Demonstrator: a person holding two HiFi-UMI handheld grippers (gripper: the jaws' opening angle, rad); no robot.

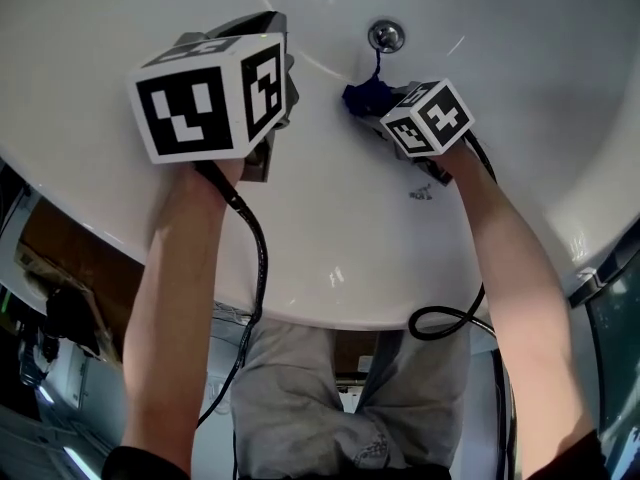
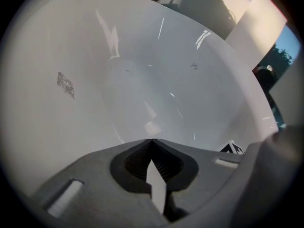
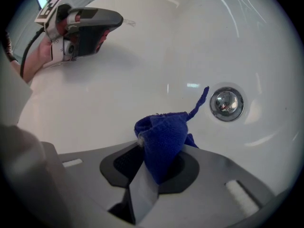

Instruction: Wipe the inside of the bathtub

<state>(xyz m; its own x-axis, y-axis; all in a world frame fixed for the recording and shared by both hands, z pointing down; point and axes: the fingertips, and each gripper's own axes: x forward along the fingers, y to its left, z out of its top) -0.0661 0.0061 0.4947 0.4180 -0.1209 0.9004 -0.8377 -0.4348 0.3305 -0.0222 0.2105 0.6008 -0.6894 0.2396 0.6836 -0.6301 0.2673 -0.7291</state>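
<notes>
The left gripper [image 2: 151, 142] is held above the white bathtub [image 2: 95, 108] wall, its jaws pressed together on nothing. Farther in, a blue cloth [image 3: 159, 132] is clamped between the jaws of the right gripper [image 3: 164, 150] and held at the tub's inner surface. Just beyond it, a chrome drain [image 3: 226, 103] is seen, with a loose thread of the cloth pointed toward it.
</notes>
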